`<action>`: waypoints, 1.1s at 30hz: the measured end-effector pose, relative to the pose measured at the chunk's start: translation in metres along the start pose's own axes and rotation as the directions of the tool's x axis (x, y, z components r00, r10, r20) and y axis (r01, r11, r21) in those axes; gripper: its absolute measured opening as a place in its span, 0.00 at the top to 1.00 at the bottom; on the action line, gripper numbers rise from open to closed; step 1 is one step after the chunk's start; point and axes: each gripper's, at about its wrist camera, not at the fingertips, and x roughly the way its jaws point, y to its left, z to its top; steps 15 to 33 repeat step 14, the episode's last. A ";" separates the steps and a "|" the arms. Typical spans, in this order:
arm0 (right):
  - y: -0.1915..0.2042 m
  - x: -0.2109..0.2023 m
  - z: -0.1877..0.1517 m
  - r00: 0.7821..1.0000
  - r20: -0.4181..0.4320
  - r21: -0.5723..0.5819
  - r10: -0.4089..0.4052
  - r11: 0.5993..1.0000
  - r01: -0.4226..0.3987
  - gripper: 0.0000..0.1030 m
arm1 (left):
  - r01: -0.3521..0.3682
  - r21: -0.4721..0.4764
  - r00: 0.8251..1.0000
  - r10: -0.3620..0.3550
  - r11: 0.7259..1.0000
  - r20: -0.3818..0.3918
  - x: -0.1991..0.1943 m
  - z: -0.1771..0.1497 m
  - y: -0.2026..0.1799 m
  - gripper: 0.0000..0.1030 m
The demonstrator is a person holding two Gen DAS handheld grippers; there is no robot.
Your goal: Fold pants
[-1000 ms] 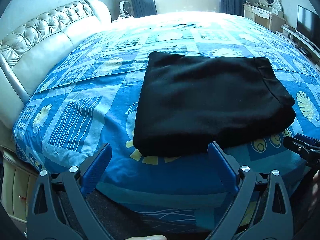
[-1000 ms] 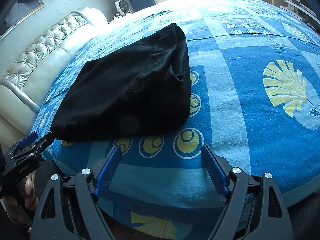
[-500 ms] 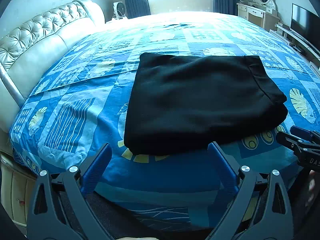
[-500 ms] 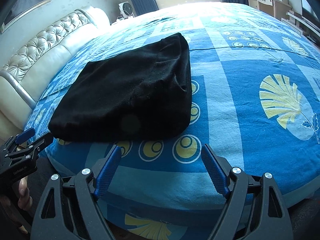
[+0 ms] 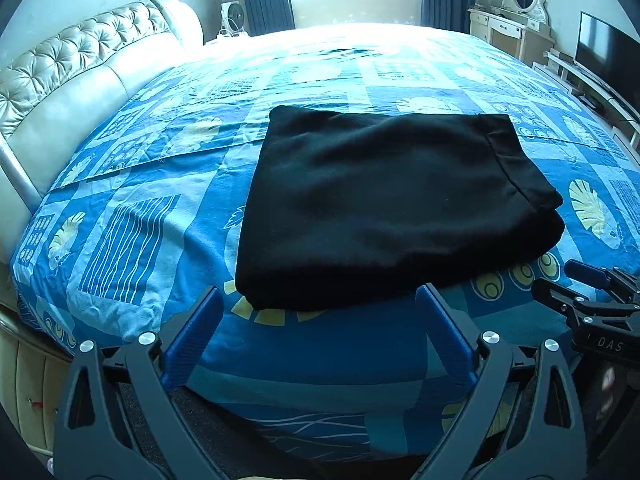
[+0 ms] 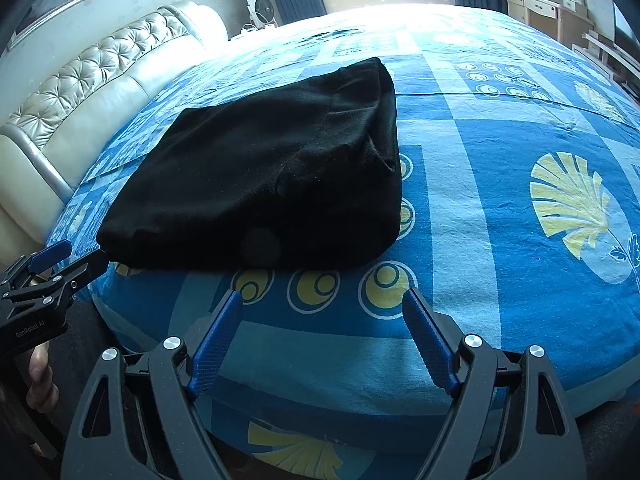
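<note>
Black pants (image 5: 384, 204) lie folded into a thick rectangle on the blue patterned bed (image 5: 132, 220), close to its near edge. In the right wrist view the pants (image 6: 276, 168) sit up and to the left. My left gripper (image 5: 320, 304) hovers open just short of the pants' near edge, nothing between its blue pads. My right gripper (image 6: 322, 308) is open too, over bare bedspread to the right of the pants. Each gripper shows in the other's view: the right one (image 5: 576, 292) at the right edge, the left one (image 6: 60, 264) at the left edge.
A tufted cream headboard (image 5: 72, 80) runs along the left. A small fan (image 5: 234, 14) stands near the curtained window. A dresser with mirror (image 5: 516, 20) and a TV (image 5: 600, 52) line the right wall. The bed's rounded edge (image 6: 360, 392) drops off right under the grippers.
Both views have tilted up a little, so the pants sit slightly lower and farther in frame. Both grippers stay open and the pants have not moved.
</note>
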 end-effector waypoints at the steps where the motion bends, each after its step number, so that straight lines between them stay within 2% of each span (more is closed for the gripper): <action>1: 0.000 0.000 0.000 1.000 -0.001 0.000 0.001 1.000 -0.001 0.22 | 0.004 -0.007 1.000 -0.004 1.000 0.019 -0.002 0.001 0.001 0.04; 4: 0.001 0.002 -0.001 1.000 -0.003 -0.004 0.002 1.000 -0.002 0.22 | 0.022 -0.029 0.997 -0.019 0.999 0.081 -0.011 0.007 0.002 0.02; 8: 0.004 0.000 0.000 1.000 0.000 -0.021 -0.002 1.000 0.002 0.22 | 0.013 -0.030 0.996 -0.010 0.999 0.092 -0.017 0.017 0.009 0.02; 11: 0.007 -0.008 0.003 1.000 0.029 -0.034 -0.003 0.999 0.004 0.21 | 0.011 -0.066 0.996 -0.005 0.998 0.086 -0.015 0.028 0.028 0.02; 14: 0.010 -0.014 0.006 0.999 0.044 -0.050 -0.007 0.999 0.009 0.21 | -0.018 -0.114 0.993 0.031 0.993 0.110 -0.004 0.044 0.058 0.02; 33: 0.010 -0.014 0.006 0.999 0.044 -0.050 -0.007 0.999 0.009 0.21 | -0.018 -0.114 0.993 0.031 0.993 0.110 -0.004 0.044 0.058 0.02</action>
